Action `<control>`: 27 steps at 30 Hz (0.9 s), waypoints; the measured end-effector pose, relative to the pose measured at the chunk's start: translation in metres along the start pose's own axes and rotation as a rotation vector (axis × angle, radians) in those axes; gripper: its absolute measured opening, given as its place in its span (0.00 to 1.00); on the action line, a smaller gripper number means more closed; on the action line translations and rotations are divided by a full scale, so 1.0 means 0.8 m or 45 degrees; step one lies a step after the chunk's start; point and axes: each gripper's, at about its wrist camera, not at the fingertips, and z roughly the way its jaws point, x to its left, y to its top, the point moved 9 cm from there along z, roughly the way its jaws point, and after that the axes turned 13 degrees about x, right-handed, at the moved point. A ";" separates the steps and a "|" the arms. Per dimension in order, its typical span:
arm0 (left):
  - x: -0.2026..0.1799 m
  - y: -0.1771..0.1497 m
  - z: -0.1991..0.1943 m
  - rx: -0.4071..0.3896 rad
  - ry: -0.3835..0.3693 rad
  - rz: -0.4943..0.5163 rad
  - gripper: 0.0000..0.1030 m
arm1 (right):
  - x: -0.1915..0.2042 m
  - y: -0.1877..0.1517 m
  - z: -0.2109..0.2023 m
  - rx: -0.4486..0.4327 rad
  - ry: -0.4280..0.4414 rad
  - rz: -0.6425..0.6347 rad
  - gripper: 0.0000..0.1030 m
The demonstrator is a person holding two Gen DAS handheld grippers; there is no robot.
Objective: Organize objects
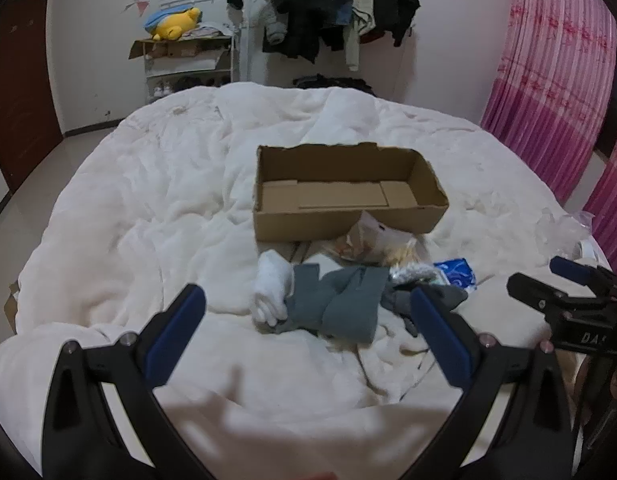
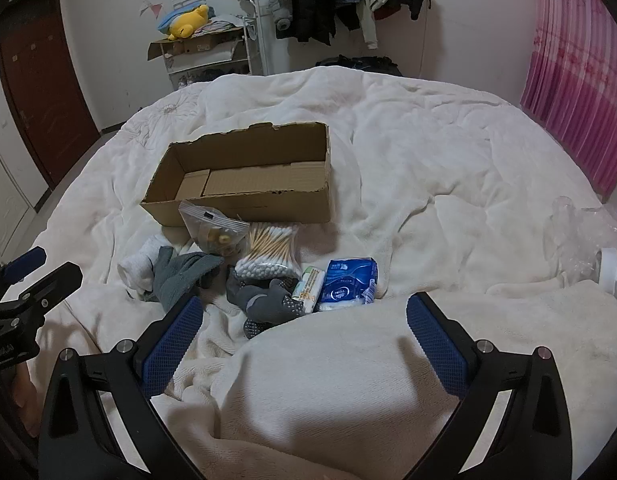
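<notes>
So we've got the cardboard box sitting open and empty around the middle of the bed, and everything that presumably goes into it is piled just in front of its near wall, toward our edge of the bed. Nothing's in the box yet, so we'd say we're right at the start: picking the first item.

The pile: a white sock on the left touching a grey-green cloth, a zip bag leaning against the box wall, a pack of cotton swabs right beside it, then dark grey grip socks, a small wrapped packet and a blue tissue pack on the right end.

Both tools are empty. Left gripper has its jaws wide apart and hovers over the near edge of the bed, lined up roughly with the grey-green cloth and white sock. Right gripper is also spread wide, holding nothing, sitting above a raised fold of blanket with the grip socks and tissue pack just ahead.

Our guess for the next move: the left one drops onto the cloth or sock, pinches it and carries it over the near wall of the box. The fabric is floppy and tangled with its neighbours, so a grab could drag a second item along.
</notes>
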 end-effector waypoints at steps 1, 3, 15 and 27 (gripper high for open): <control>0.000 0.001 0.001 0.002 0.003 0.000 1.00 | -0.001 0.000 0.000 0.000 0.001 0.000 1.00; 0.000 0.001 0.002 0.002 0.007 0.000 1.00 | 0.001 -0.001 0.000 0.000 0.001 -0.001 1.00; 0.005 -0.001 0.002 -0.004 0.048 -0.024 1.00 | 0.002 -0.001 -0.001 0.002 0.010 0.000 1.00; 0.005 -0.001 0.002 -0.002 0.054 -0.026 1.00 | 0.001 -0.001 -0.002 0.001 0.016 0.000 1.00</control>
